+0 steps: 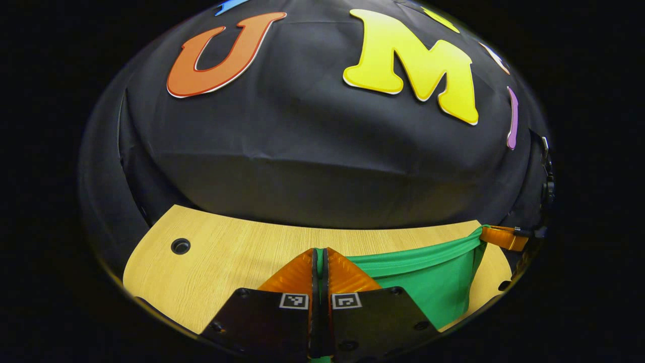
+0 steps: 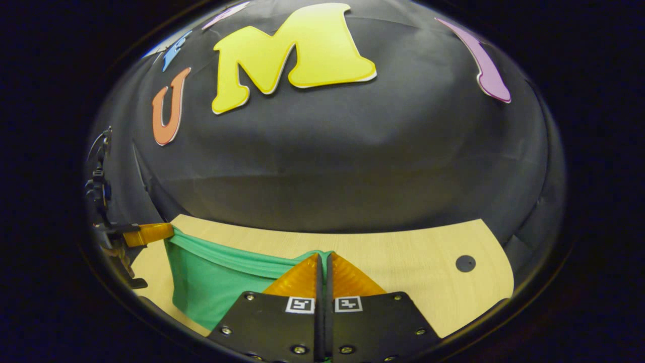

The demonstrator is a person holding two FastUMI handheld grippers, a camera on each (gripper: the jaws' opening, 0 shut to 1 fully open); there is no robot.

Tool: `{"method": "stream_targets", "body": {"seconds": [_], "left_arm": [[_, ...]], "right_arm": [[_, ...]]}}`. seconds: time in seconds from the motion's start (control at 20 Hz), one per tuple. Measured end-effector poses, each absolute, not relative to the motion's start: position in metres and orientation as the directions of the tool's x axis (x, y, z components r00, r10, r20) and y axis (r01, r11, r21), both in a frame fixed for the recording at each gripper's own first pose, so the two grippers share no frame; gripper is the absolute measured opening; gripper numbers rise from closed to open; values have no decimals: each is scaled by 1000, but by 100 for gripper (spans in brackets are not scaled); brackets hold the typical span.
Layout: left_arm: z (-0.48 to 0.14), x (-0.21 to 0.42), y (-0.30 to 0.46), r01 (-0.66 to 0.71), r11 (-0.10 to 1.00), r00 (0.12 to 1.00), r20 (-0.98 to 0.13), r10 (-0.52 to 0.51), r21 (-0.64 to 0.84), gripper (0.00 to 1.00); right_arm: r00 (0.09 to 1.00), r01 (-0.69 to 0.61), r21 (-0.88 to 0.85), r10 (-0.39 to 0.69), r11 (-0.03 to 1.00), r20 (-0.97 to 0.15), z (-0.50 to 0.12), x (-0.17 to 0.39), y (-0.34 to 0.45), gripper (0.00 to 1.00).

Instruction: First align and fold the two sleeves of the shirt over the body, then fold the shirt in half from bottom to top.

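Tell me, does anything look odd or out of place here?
Nothing stands out. The green shirt hangs stretched between the left gripper and the right gripper, each closed on one end of its edge above the wooden table. No tear or stain is visible on the part shown.

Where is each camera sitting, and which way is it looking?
Left gripper view: rides on the left tongs, looking forward over the wooden table toward the booth wall; its own fingers pinch the green shirt.
Right gripper view: rides on the right tongs, facing the same wall; its fingers pinch the shirt too.
Shared: the table, the shirt stretched between them, and each sees the other tongs at its edge.
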State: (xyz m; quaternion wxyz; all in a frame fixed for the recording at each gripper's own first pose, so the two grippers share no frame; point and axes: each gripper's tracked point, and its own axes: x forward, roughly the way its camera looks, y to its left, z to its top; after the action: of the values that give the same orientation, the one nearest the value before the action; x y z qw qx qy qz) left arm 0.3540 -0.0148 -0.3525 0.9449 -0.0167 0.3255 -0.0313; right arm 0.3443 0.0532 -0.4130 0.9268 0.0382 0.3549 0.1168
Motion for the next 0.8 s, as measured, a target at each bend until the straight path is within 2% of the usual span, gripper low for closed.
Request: {"method": "stream_targets", "body": {"seconds": [0.4,0.45,0.5,0.6,0.65,0.8], "left_arm": [[-385,361,-13,25,999,770,-636,-40,-33,3],[-383,362,-10,3,1000,779,-627,-14,-19,4],[-391,369,-13,8,999,790,-613,-30,-38,34],[-392,364,-23,28,997,784,-617,-68,-75,95],[-393,361,-23,29,998,778,-625,-62,-64,99],[-394,356,-21,48,999,772,-633,-50,-20,99]], "right_arm": [[715,-200,133,237,971,-658,-438,355,56,0],[714,-208,102,222,973,-664,-440,354,54,5],[705,-209,76,204,975,-679,-452,355,54,10],[696,-218,61,199,974,-690,-455,353,54,97],[693,-215,81,211,973,-689,-456,348,58,94],[707,-193,91,203,977,-677,-449,349,56,94]]}}
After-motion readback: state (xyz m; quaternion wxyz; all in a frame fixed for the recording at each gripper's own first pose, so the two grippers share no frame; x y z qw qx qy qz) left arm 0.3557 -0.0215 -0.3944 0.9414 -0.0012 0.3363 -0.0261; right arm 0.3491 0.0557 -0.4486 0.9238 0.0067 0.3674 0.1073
